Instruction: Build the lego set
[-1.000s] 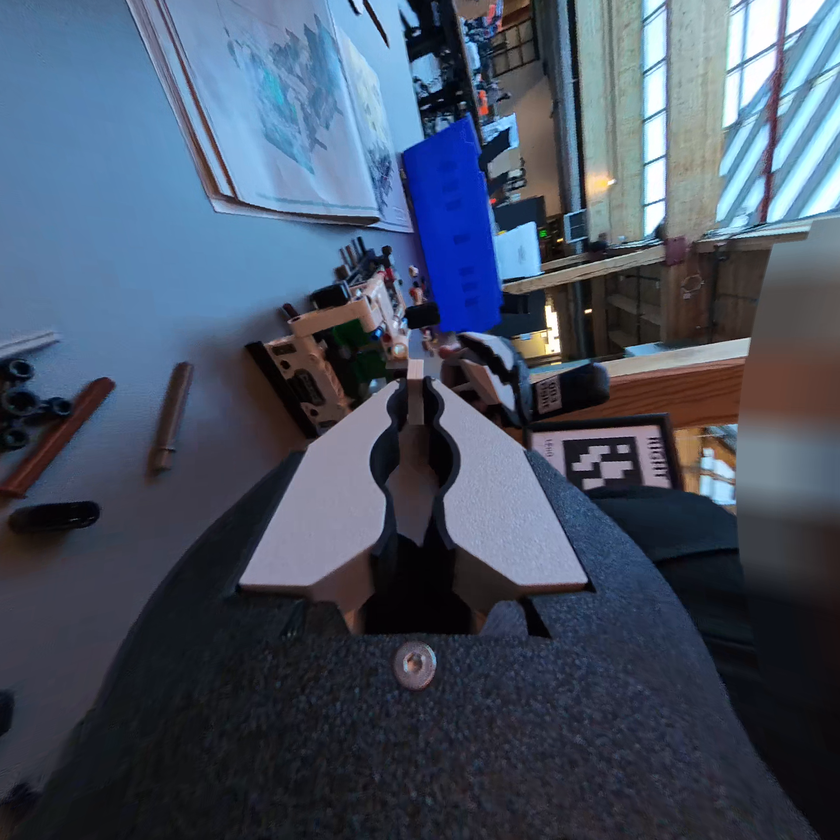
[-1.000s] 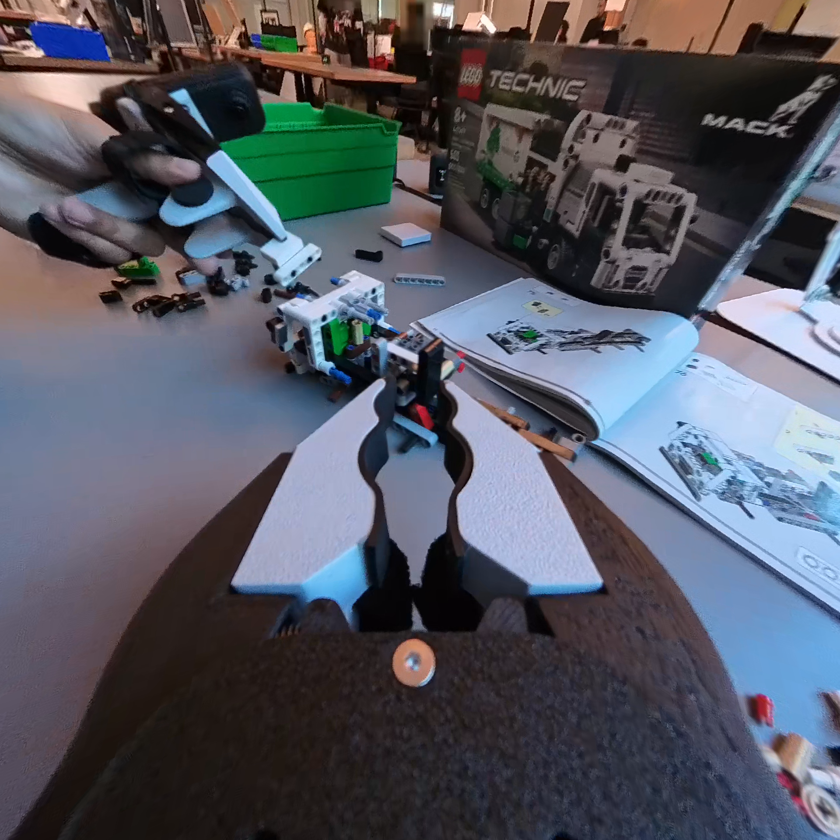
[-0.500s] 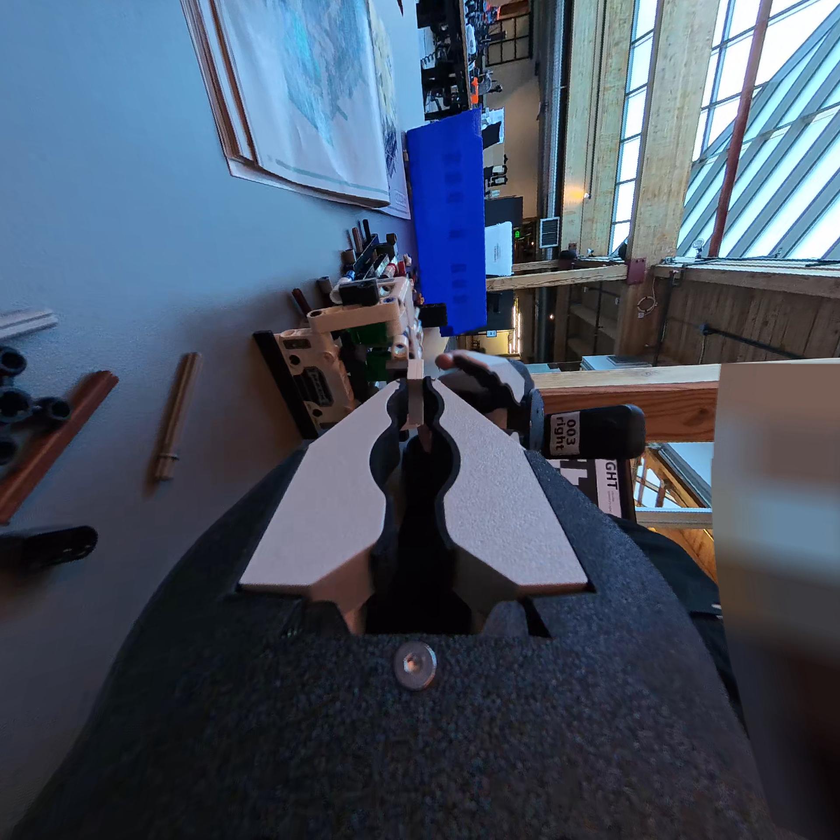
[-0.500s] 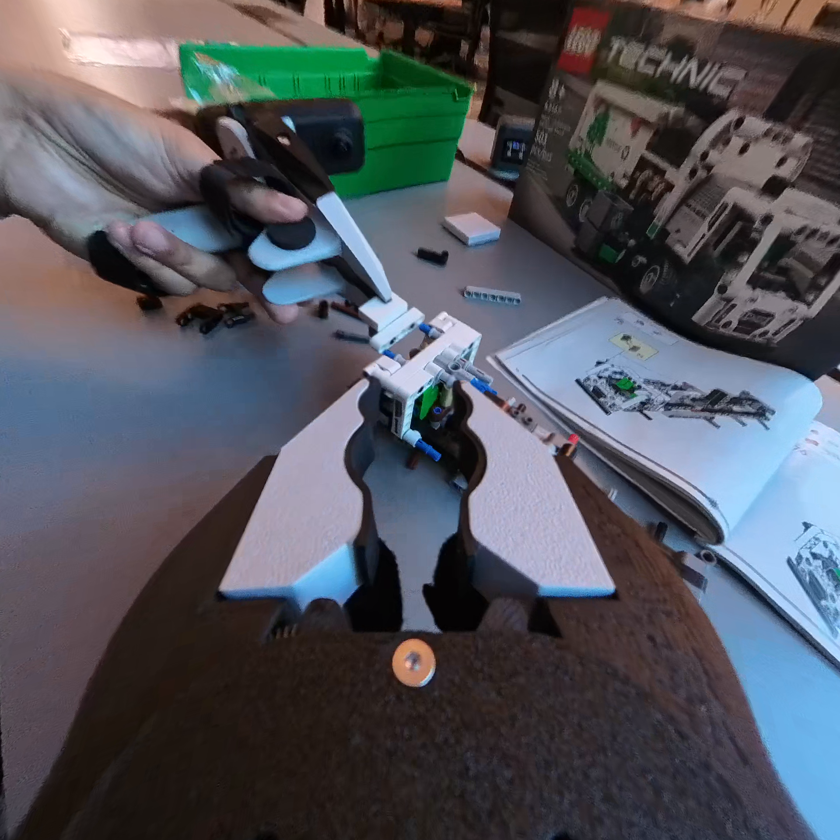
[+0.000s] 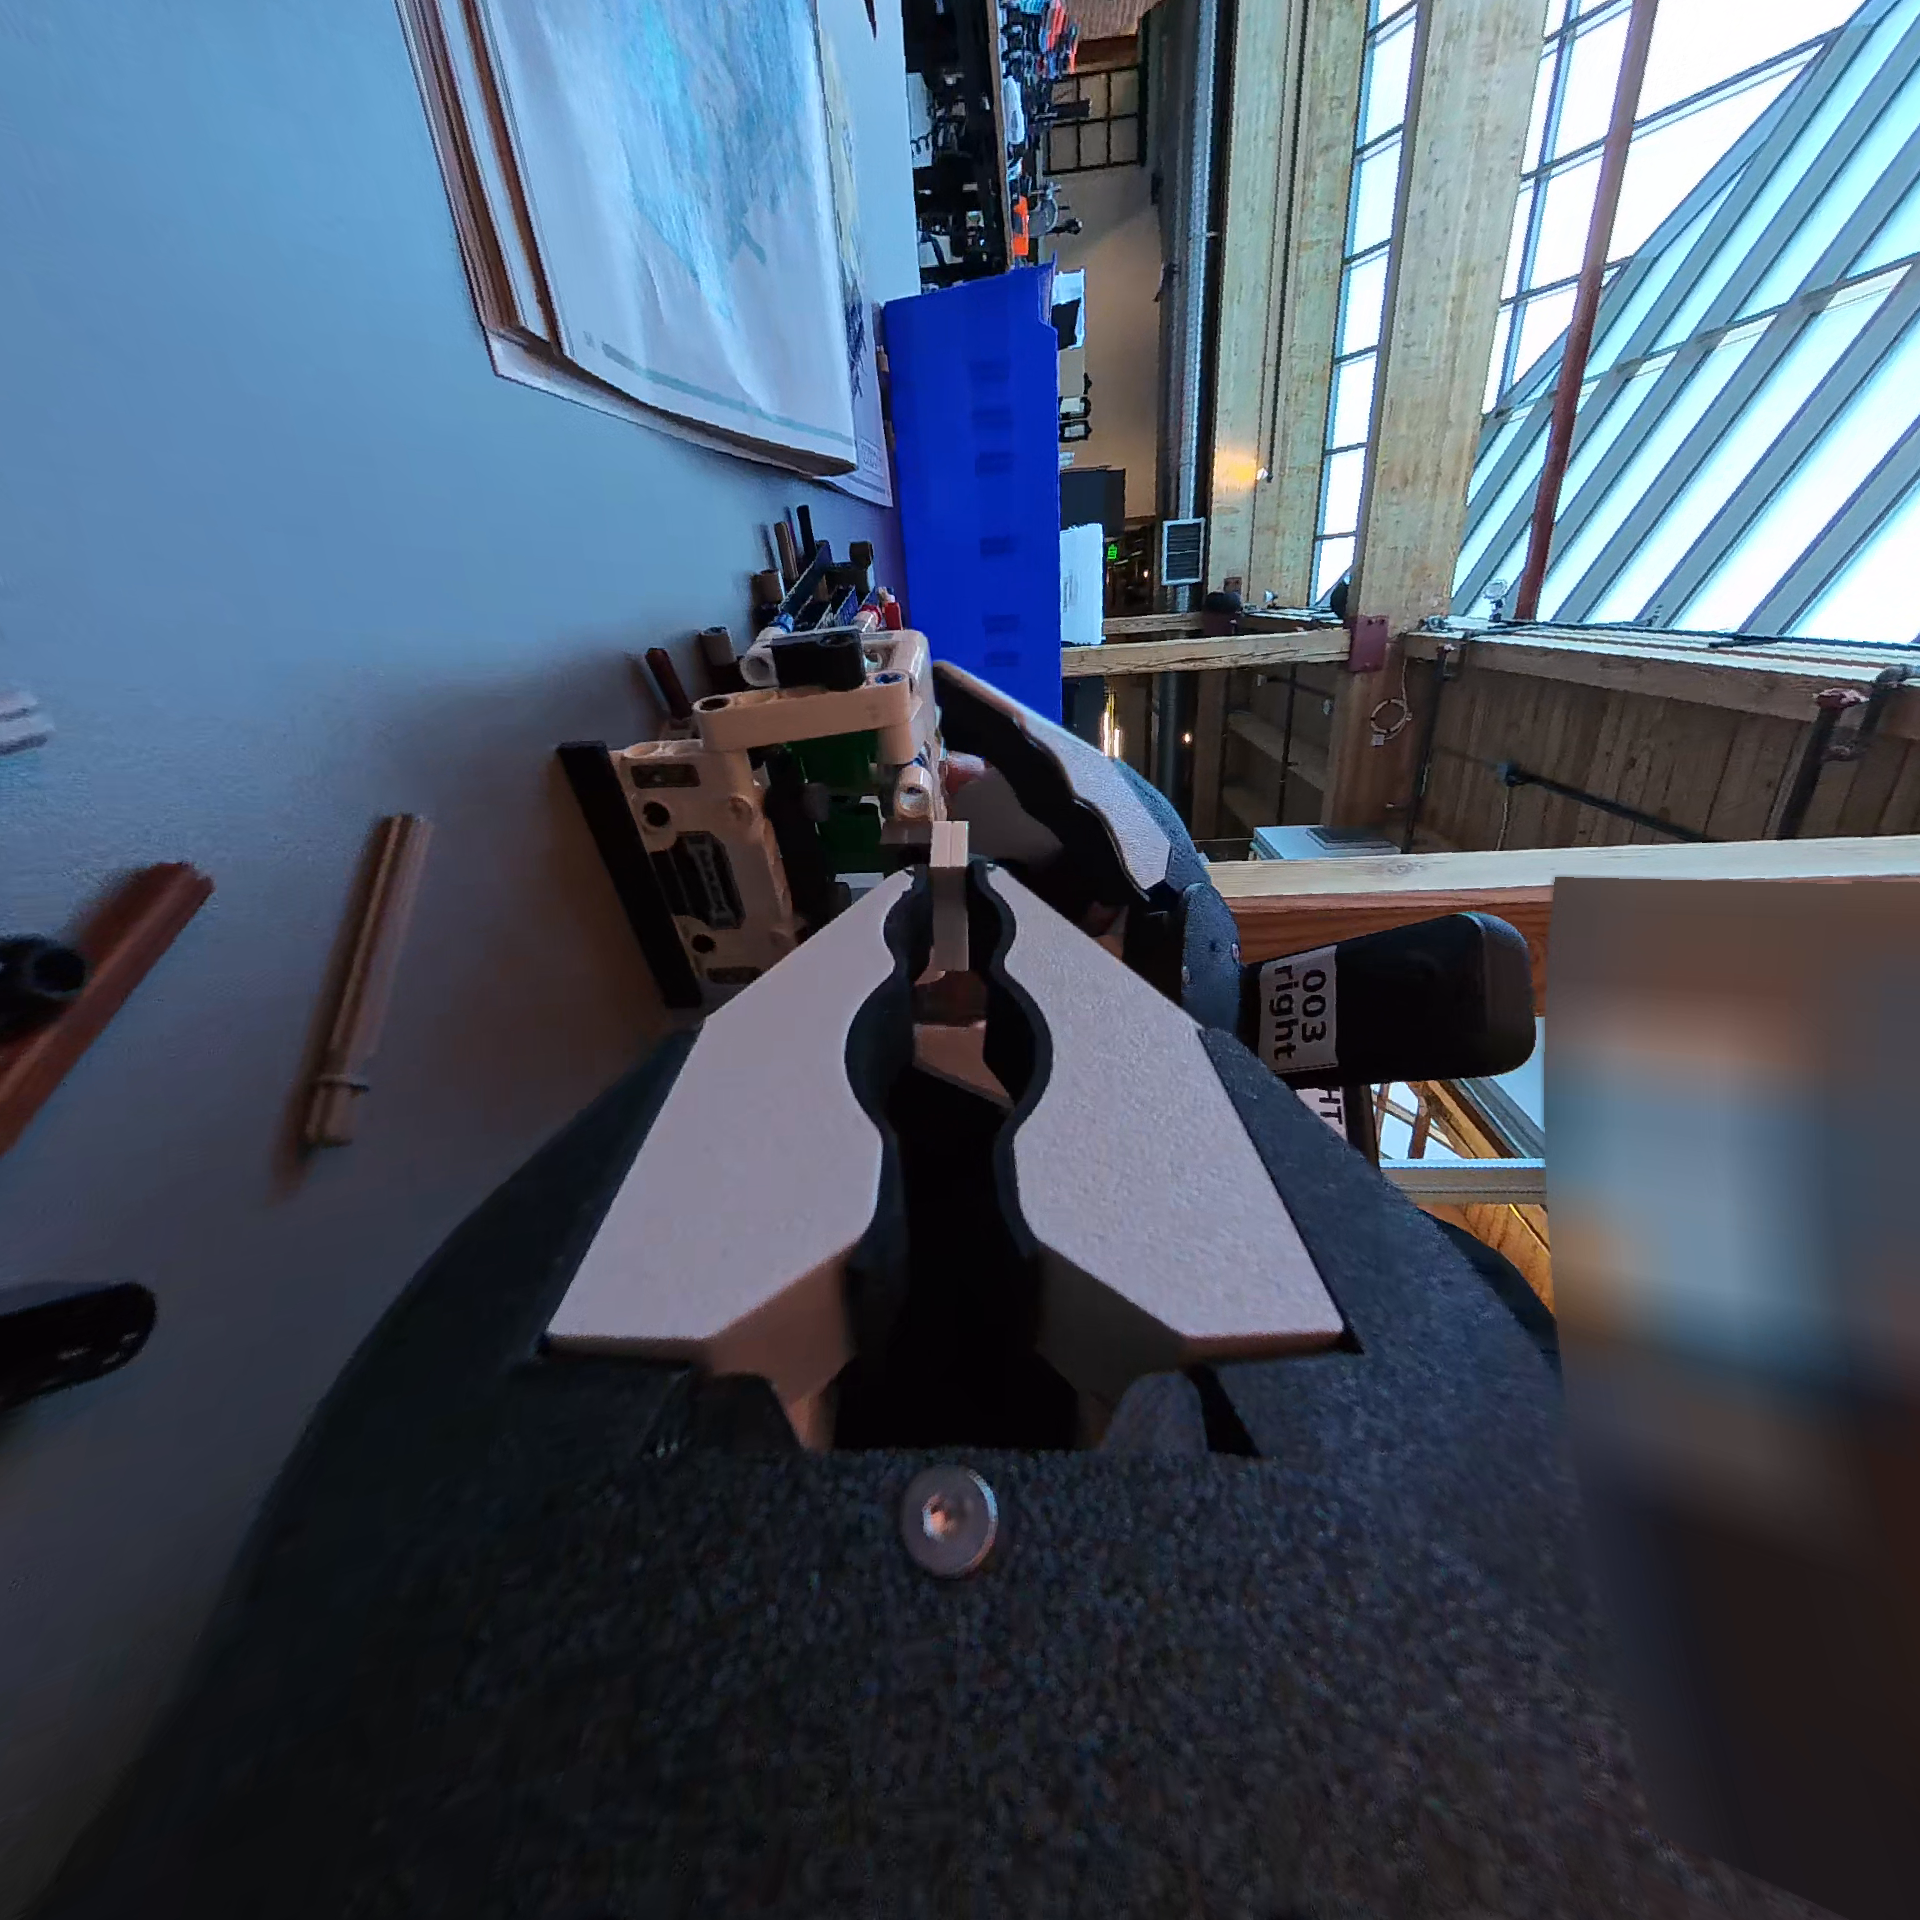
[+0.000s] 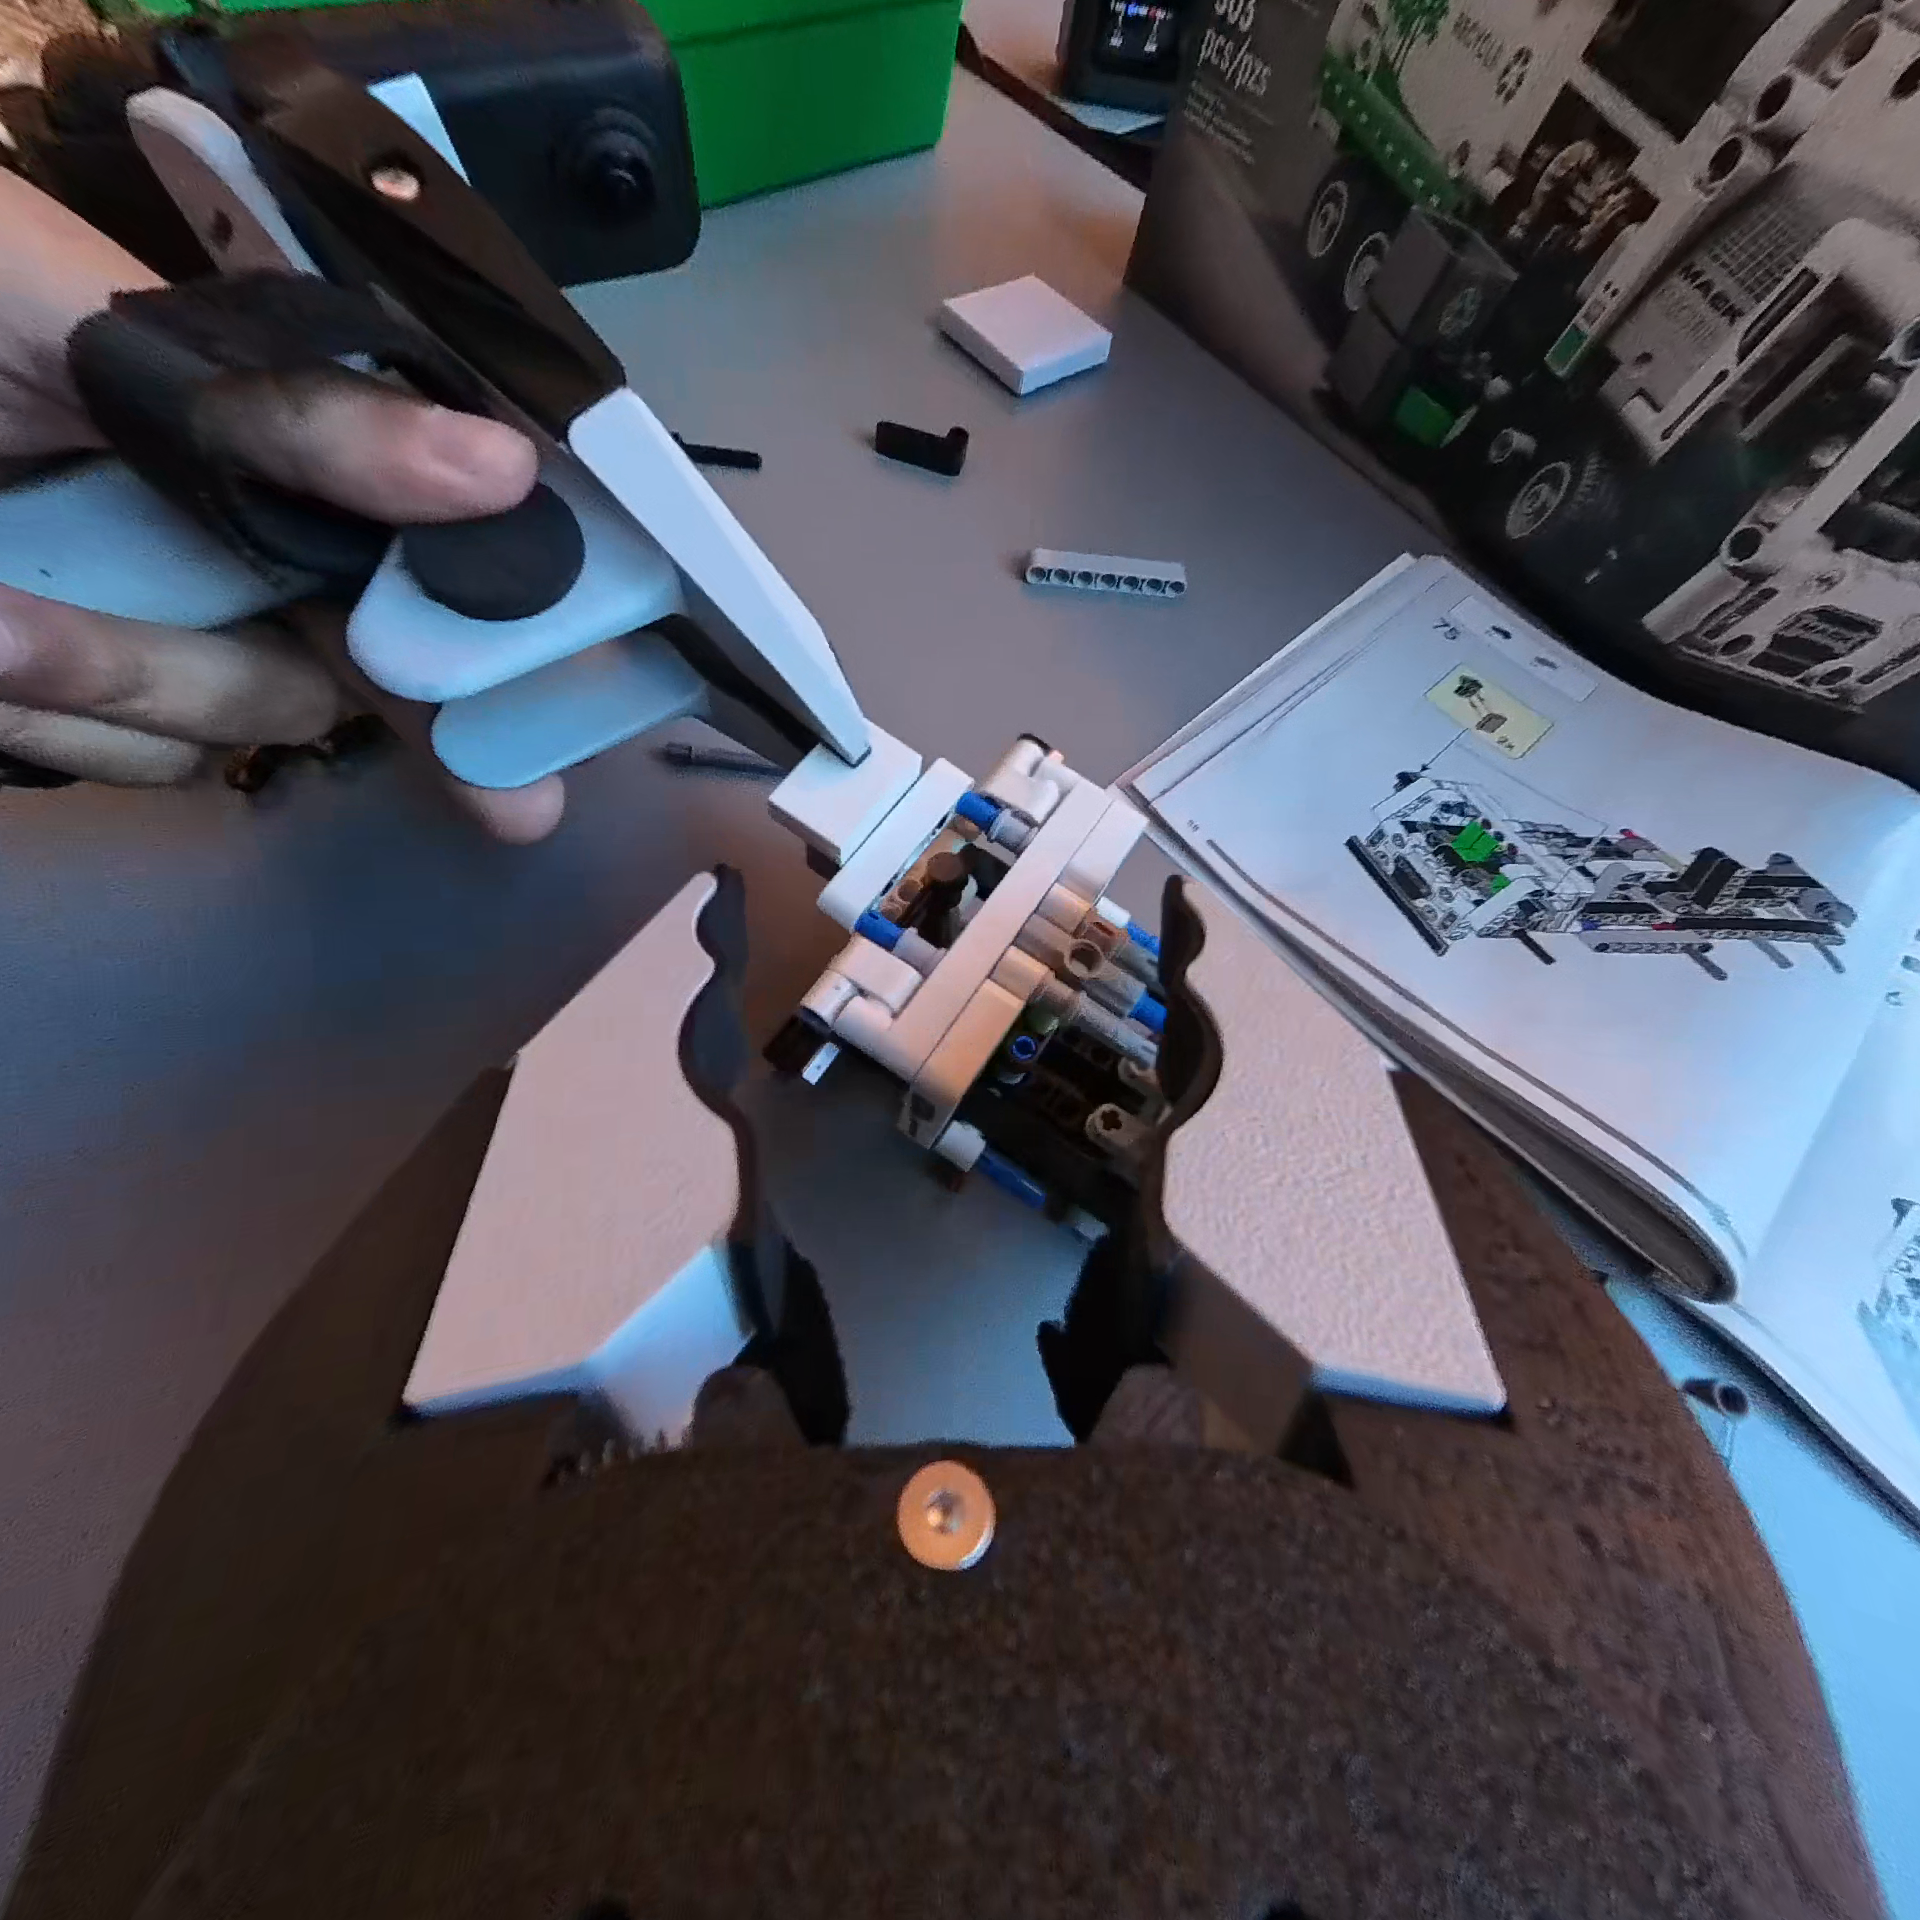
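Observation:
The partly built white, black and green lego model (image 6: 987,997) stands on the grey table; it also shows in the left wrist view (image 5: 748,821). My left gripper (image 5: 948,878) is shut on a flat white piece (image 5: 948,914) and holds it against the model's upper corner. In the right wrist view, the left gripper (image 6: 842,748) comes in from the upper left with that white piece (image 6: 847,795) touching the model. My right gripper (image 6: 945,894) is open, its jaws on either side of the model. The right finger sits close to the model's side; the left finger is apart from it.
An open instruction booklet (image 6: 1455,883) lies right of the model, with the set's box (image 6: 1558,260) behind it. A green bin (image 6: 810,94), a white tile (image 6: 1023,332), a grey beam (image 6: 1103,577) and a black piece (image 6: 920,447) are farther back. Brown axles (image 5: 353,977) and a blue bin (image 5: 977,468) show in the left wrist view. Only a small space, under 4 cm, lies between the two pairs of fingers.
My right gripper has moved in close and its jaws have opened wider around the model. My left gripper has brought the white piece up against the model.

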`<action>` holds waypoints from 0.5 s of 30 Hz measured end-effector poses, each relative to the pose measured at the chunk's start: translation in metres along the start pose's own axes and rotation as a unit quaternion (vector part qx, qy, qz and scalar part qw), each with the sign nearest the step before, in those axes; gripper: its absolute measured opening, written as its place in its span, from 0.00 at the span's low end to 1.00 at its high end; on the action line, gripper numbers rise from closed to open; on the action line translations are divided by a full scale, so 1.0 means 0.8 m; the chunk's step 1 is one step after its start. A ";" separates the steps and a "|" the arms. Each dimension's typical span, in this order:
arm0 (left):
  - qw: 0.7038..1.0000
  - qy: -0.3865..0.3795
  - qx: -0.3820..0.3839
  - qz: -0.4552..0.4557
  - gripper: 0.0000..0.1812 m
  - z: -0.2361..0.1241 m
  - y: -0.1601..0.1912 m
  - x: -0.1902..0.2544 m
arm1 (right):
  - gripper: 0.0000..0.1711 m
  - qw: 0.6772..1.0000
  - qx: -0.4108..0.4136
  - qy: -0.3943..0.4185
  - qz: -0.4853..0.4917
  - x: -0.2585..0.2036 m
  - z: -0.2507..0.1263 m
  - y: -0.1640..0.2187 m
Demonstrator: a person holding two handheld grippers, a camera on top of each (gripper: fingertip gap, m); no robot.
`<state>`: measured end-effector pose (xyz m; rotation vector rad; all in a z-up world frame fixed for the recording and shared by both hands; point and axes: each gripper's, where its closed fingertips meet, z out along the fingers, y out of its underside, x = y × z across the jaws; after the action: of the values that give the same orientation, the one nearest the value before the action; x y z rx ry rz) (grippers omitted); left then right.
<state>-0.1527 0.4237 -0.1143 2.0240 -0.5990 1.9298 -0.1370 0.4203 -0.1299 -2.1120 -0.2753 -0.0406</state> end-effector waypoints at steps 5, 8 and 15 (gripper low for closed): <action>1.000 0.003 -0.001 0.001 0.03 0.000 0.000 0.000 | 0.43 1.000 -0.002 -0.001 -0.002 0.002 0.004 0.003; 1.000 0.000 -0.002 0.007 0.03 -0.001 0.002 0.000 | 0.43 1.000 -0.002 -0.006 0.000 0.002 0.003 0.004; 1.000 -0.012 0.004 0.028 0.03 -0.012 0.003 0.003 | 0.41 0.998 0.054 -0.038 0.004 -0.002 -0.027 -0.009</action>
<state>-0.1622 0.4258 -0.1115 2.0587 -0.6633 1.9448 -0.1381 0.4054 -0.1125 -2.0095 -0.3070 0.0580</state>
